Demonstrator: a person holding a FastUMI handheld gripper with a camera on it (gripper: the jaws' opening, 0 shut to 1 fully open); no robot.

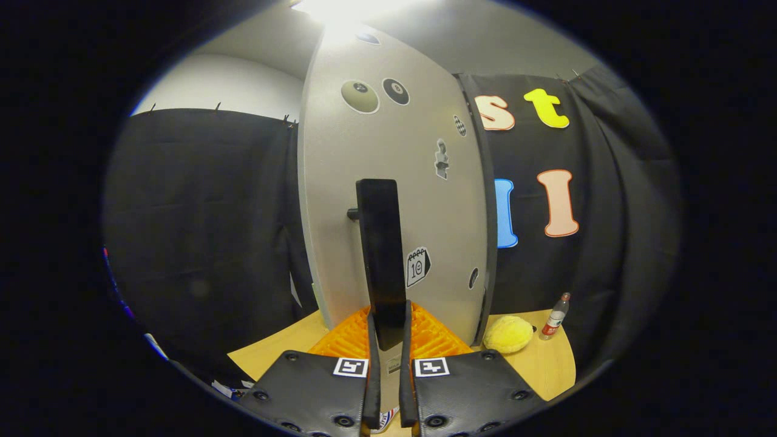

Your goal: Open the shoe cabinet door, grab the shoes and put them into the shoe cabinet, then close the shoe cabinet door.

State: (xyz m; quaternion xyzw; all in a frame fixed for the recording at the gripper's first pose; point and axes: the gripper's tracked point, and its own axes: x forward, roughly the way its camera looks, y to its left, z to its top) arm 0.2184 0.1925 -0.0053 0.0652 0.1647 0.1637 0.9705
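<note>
Fingers: gripper [388, 328] clenched on the black door handle [380, 249], at 12 o'clock.
Door: cabinet door [388, 182] upright.
Technique: hold firmly; swing along the hinge arc, no twisting.

Pale grey shoe cabinet door [388, 158], upright, speckled finish, scattered stickers across its face. Long black bar handle [381, 255] mounted vertically on a short peg, lower end lying between the gripper [388, 331] fingers, which press it from both sides. Door's right edge beside the black cloth wall.
</note>
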